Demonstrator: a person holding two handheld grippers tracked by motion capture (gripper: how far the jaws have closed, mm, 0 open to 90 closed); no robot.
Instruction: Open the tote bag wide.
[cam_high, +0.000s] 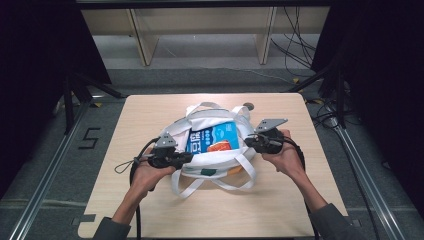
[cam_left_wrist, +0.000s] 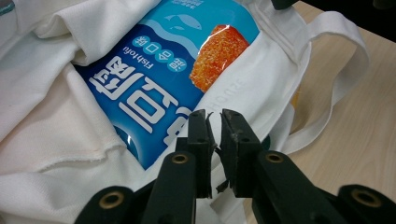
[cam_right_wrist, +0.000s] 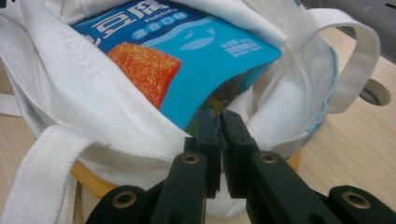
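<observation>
A: Where is the tote bag (cam_high: 212, 150)?

B: It lies mid-tabletop (cam_high: 280, 205), nearer the far edge than the near one, mouth open upward. A blue snack packet (cam_high: 214, 137) sticks out of it, its long axis running from the near-left toward the far-right corner, the orange food picture toward the near end.

A: And the claws?

B: The left claw (cam_left_wrist: 215, 140) is clamped on the bag's rim cloth; a thin sliver of fabric shows between its jaws. The right claw (cam_right_wrist: 218, 140) is closed on the opposite rim, jaws nearly together, pinching white cloth beside the packet's corner.

A: Anything around it?

B: The straps (cam_high: 220, 182) loop out toward the near edge and another handle toward the far edge. A small round hole (cam_high: 248, 106) sits in the tabletop just beyond the bag. Past the far edge stand wooden legs (cam_high: 142, 40) and cables (cam_high: 295, 40) on the floor.

A: What is hard to see?

B: Something yellow-orange under the bag's near side (cam_right_wrist: 91, 182); I cannot tell what it is. The packet's lower part is hidden inside the bag.
</observation>
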